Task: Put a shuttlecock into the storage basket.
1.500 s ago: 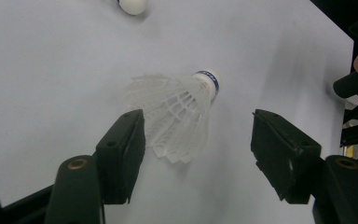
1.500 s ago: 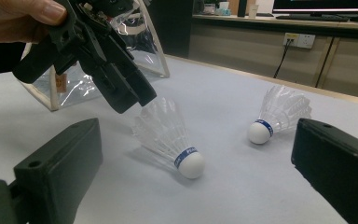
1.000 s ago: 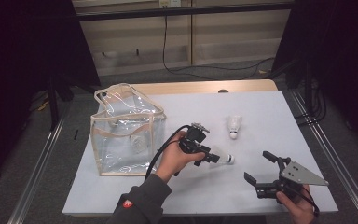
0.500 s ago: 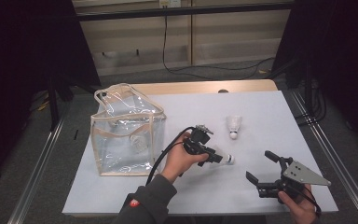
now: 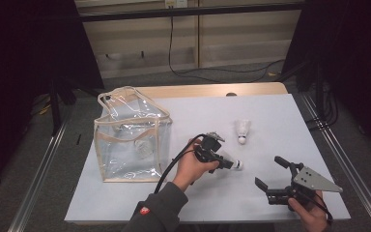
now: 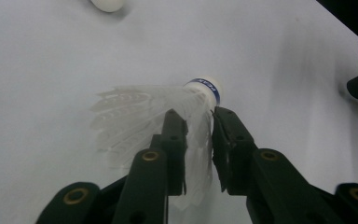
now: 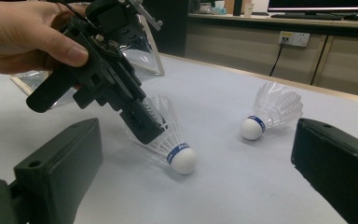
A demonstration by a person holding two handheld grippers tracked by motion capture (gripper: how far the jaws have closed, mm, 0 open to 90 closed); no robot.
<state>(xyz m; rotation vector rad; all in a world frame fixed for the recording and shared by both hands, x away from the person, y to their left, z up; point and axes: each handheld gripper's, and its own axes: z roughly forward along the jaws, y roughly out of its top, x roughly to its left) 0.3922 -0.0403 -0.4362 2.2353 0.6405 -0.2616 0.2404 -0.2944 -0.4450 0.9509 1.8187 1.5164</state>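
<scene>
Shuttlecock (image 6: 168,112) lies on the table (image 5: 280,121); our left gripper (image 6: 198,135), tilted down, has just been closing onto its feathers while our right gripper (image 5: 276,179) rests level, jaws apart.

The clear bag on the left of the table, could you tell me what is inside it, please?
Inside the clear bag, one whitish thing like a shuttlecock shows through the wall; glare hides detail.

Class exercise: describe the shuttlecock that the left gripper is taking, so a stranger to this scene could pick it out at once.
Start at the clear plastic bag on the white table. Just to its right, the left gripper has been closing its jaws around a shuttlecock, which lies on its side. Unlike the free shuttlecock farther back, its feathers sit between black jaws.
</scene>
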